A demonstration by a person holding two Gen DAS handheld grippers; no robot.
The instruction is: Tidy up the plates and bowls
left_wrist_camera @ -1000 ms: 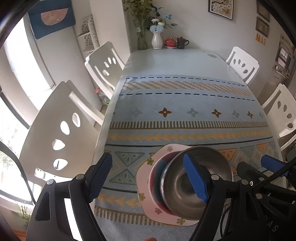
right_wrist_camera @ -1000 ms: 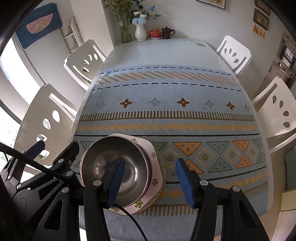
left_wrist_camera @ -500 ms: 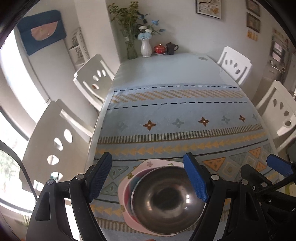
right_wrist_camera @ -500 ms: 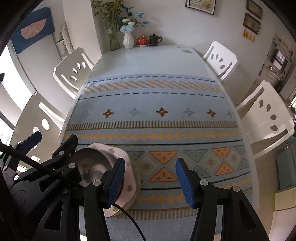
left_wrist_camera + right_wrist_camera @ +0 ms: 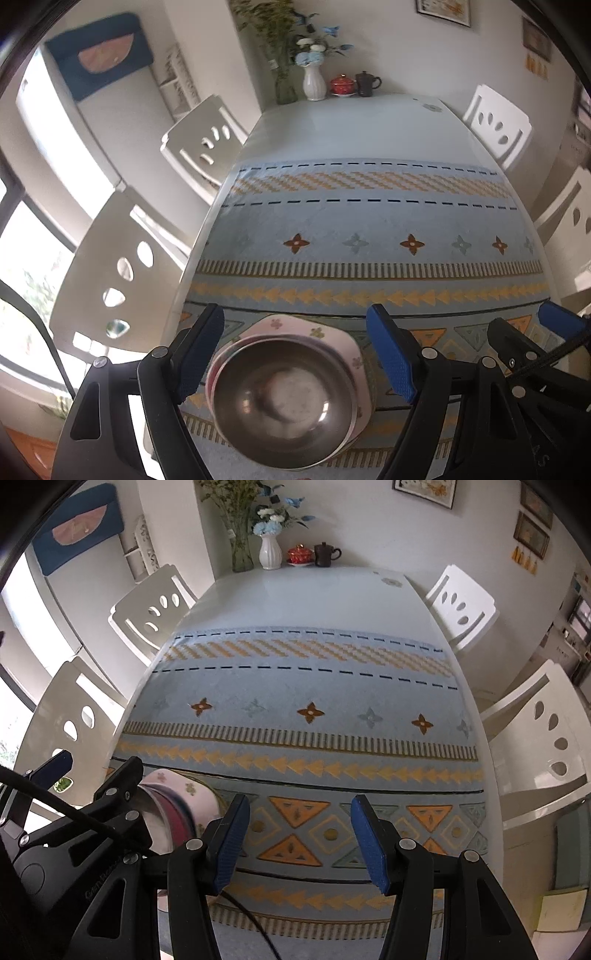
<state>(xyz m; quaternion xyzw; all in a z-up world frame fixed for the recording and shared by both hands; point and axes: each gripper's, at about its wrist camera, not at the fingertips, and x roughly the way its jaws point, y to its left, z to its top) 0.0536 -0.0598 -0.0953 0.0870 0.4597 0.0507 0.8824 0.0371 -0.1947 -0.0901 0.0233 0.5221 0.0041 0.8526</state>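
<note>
At the far left, two white chairs (image 5: 110, 280) are seen along the table's (image 5: 354, 125) left edge, with a bright window behind them. Next, the left gripper (image 5: 295, 354) is found hanging over the near left corner of the patterned cloth (image 5: 369, 221), its blue-padded fingers (image 5: 199, 354) spread wide and nothing pinched between them. Framed between those fingers in the left wrist view, a steel bowl (image 5: 284, 402) is seen sitting inside a pink rimmed dish, and both are nested on a pale flowered plate (image 5: 332, 336). The stack is placed on the cloth near the table's front edge, toward the left side. No pad is touching it.

Moving right, the stack is caught again in the right wrist view, only partly: the plate's rim (image 5: 192, 790) and the pink band under it are glimpsed behind the left gripper's black frame (image 5: 110, 812). Just beside it, the right gripper (image 5: 299, 842) is held above bare cloth with orange triangles, its fingers (image 5: 229, 842) parted and empty, set narrower than the left pair. A black cable is trailed below it.

Far back, a vase (image 5: 269, 552) of blue flowers, a red lidded pot (image 5: 299, 554) and a dark mug (image 5: 325, 555) are lined up at the table's end. Two more white chairs (image 5: 461, 605) are ranged down the right.
</note>
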